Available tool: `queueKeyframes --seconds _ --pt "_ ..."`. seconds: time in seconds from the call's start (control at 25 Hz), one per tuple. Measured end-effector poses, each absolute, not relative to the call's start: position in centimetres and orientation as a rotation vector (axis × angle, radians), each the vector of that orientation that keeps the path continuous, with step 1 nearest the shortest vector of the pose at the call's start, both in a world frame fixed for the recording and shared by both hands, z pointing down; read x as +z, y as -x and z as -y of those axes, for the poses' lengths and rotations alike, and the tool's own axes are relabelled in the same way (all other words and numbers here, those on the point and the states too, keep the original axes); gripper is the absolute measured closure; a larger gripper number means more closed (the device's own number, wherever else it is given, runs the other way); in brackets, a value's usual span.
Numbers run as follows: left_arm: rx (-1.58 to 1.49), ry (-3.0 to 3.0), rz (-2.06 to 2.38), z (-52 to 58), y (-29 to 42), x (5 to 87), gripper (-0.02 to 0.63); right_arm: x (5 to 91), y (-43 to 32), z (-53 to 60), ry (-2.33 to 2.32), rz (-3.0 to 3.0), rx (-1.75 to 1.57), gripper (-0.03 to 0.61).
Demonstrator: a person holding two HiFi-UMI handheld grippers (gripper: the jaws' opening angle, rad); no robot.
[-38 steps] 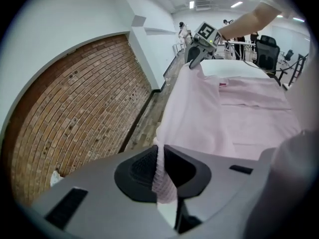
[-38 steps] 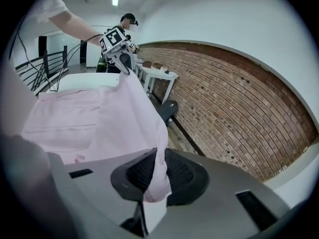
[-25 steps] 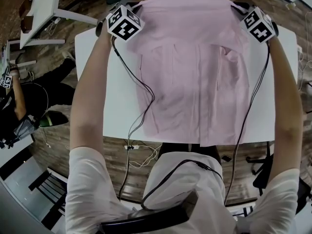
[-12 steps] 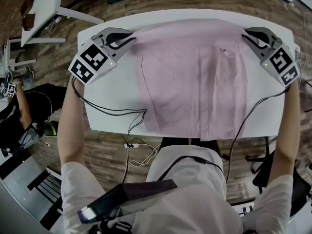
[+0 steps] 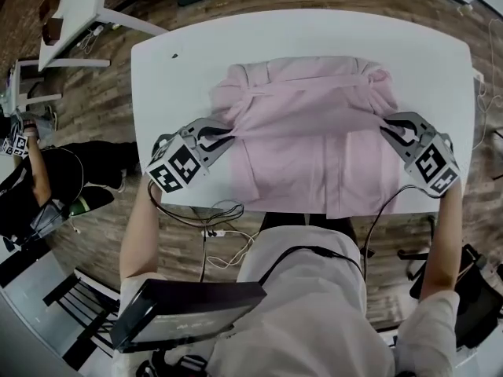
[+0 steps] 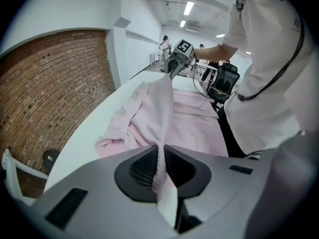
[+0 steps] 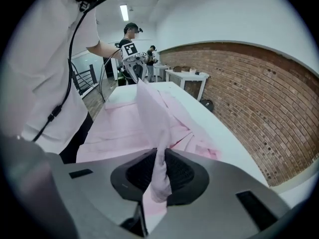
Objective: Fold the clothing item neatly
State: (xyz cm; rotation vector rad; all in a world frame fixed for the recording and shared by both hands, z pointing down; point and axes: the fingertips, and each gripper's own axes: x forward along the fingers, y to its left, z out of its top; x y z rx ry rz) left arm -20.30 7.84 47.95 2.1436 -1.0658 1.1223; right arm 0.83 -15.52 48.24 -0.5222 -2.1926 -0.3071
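Note:
A pale pink shirt (image 5: 306, 148) lies on the white table (image 5: 173, 93), its far part doubled over toward me so a stretched fold runs between both grippers. My left gripper (image 5: 226, 132) is shut on the shirt's left edge; cloth (image 6: 160, 158) is pinched between its pads. On the other side my right gripper (image 5: 387, 129) is shut on the right edge, the cloth (image 7: 160, 168) bunched between its jaws. The bunched sleeves (image 5: 236, 85) lie further back. In each gripper view the other gripper (image 6: 175, 63) (image 7: 133, 59) shows at the fold's far end.
The table's near edge (image 5: 259, 209) lies just under the shirt's hem, which overhangs it. Cables (image 5: 216, 210) hang from the grippers toward my body. Another white table (image 5: 75, 14) and a person (image 5: 23, 171) are at the left; a brick wall (image 7: 249, 103) is beyond.
Both grippers have come toward me from the far edge of the table, carrying the shirt's far edge over its near part. The grip has stayed the same.

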Motion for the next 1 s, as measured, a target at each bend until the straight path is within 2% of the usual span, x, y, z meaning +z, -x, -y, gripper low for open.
queueKeyframes --seconds 0.32,0.36,0.4,0.44,0.48,0.72,0.92,1.0 --pt "1.128 -2.076 1.151 -10.9 17.7 56.3 0.575 55.0 -2.8 13.3 0.520 2.091 -0.333 0.526" --pt "1.086 -2.070 1.161 -11.2 17.3 56.4 0.540 55.8 -3.3 13.0 0.526 2.062 -0.308 0.486" --pt "1.020 -2.061 1.177 -11.5 16.9 56.1 0.478 56.2 -3.9 12.7 0.533 2.039 -0.274 0.425" --pt "0.937 -2.046 1.203 -11.7 16.7 55.4 0.459 56.2 -4.3 12.5 0.535 2.033 -0.233 0.387" --pt "0.847 -2.025 1.238 -11.9 16.6 54.5 0.449 55.7 -4.6 12.4 0.530 2.045 -0.187 0.377" --pt "0.439 -1.867 1.470 -11.4 18.9 52.2 0.439 54.3 -3.7 13.3 0.452 2.201 0.054 0.377" --pt "0.479 -1.740 1.329 -11.0 18.5 58.0 0.439 58.3 -4.2 12.8 0.459 2.099 0.056 0.377" --pt "0.461 -1.754 1.343 -11.4 18.9 57.5 0.439 57.4 -4.2 12.8 0.483 2.112 0.097 0.377"
